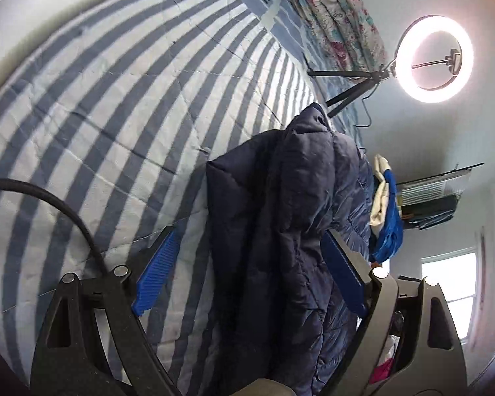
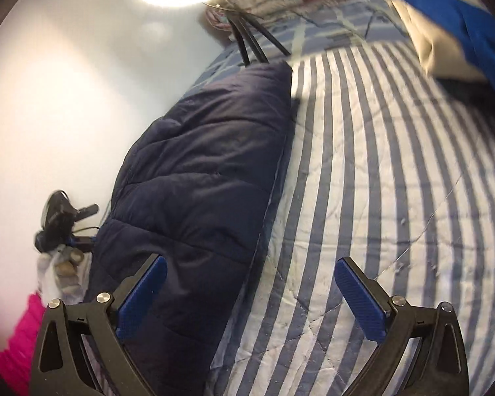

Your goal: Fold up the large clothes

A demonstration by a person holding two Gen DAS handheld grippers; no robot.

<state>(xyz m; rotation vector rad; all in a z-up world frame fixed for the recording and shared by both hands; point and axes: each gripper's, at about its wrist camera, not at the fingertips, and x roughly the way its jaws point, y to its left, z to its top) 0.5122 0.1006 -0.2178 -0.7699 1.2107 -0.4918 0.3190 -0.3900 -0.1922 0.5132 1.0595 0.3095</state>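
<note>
A dark navy quilted puffer jacket (image 1: 280, 231) lies in a long bundle on a blue-and-white striped quilt (image 1: 115, 99). My left gripper (image 1: 250, 234) is open, with its blue pads either side of the jacket's bulk. In the right wrist view the same jacket (image 2: 198, 171) lies along the bed's left edge on the quilt (image 2: 379, 165). My right gripper (image 2: 250, 267) is open and empty, its left pad over the jacket's near end and its right pad over the bare quilt.
A lit ring light (image 1: 434, 59) on a tripod stands by the bed. A floral blanket (image 1: 336, 16) lies at the head. A blue and cream garment (image 1: 386, 211) lies beyond the jacket and shows top right in the right wrist view (image 2: 452, 26). A window (image 1: 448, 277) is on the wall.
</note>
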